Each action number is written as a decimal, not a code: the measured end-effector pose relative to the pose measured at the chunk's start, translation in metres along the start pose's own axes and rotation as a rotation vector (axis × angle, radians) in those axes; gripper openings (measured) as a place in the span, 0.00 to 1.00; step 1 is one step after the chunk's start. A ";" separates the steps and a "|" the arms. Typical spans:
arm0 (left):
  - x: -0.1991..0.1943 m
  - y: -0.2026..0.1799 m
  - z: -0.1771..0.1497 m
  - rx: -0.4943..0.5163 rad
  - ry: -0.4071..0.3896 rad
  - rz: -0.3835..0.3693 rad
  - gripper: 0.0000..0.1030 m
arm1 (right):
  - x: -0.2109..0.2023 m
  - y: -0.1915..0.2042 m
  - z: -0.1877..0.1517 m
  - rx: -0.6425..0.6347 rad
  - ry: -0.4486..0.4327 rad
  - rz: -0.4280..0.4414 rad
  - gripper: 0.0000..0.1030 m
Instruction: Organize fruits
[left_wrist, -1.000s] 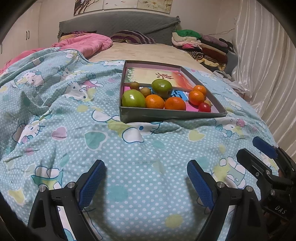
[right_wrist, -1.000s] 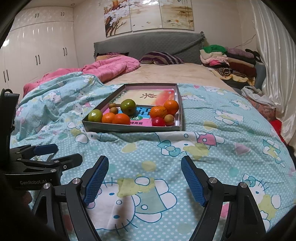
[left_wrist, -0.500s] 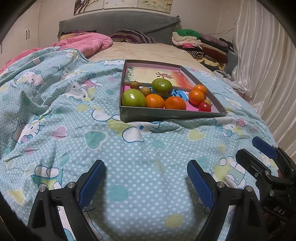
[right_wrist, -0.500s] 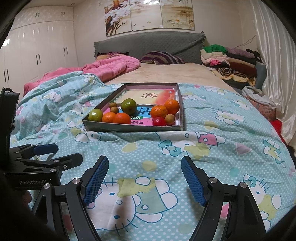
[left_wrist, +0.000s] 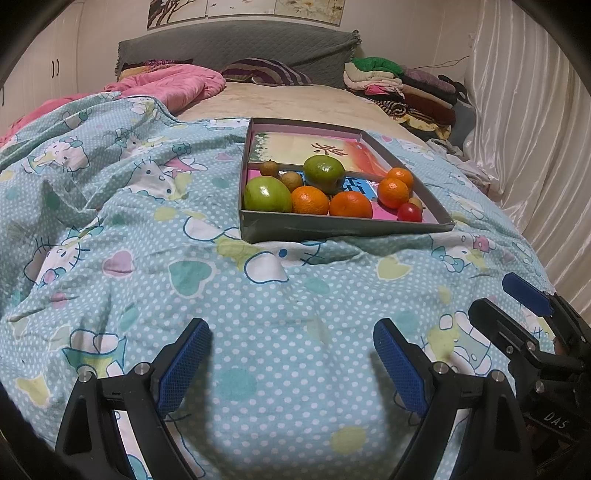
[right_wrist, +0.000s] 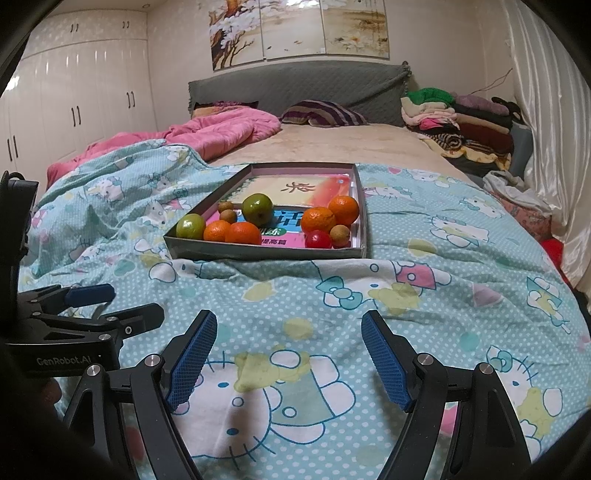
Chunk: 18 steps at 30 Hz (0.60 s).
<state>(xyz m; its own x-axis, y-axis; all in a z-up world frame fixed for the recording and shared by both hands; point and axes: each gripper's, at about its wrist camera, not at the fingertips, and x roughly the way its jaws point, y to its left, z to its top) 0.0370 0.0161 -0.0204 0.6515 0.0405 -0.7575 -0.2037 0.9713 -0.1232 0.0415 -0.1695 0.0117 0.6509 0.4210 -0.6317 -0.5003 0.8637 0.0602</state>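
Fruits (left_wrist: 314, 199) partly overlapping, tray (left_wrist: 332, 229) wall hiding their undersides

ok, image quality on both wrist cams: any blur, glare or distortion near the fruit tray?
Left wrist view: fisheye bends the bed edges, dark vignette in the corners; tray and fruit sharp, the quilt between the left gripper fingers is soft. Right wrist view: same barrel distortion; glare streaks on the wardrobe doors and sheen on the curtain; tray evenly lit, no hard shadows.
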 end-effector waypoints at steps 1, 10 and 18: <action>0.000 0.000 0.000 0.000 0.000 0.001 0.88 | 0.000 0.000 0.000 0.000 0.000 0.001 0.79; 0.000 0.001 0.000 -0.001 0.003 0.001 0.88 | 0.001 0.000 0.000 0.000 0.003 -0.001 0.79; 0.000 0.002 0.000 -0.001 0.003 0.003 0.88 | 0.002 -0.001 -0.001 0.000 0.007 -0.003 0.79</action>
<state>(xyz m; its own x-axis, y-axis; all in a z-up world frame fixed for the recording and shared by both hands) 0.0363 0.0182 -0.0210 0.6486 0.0427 -0.7599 -0.2065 0.9709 -0.1217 0.0433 -0.1700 0.0096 0.6484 0.4169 -0.6370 -0.4989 0.8647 0.0582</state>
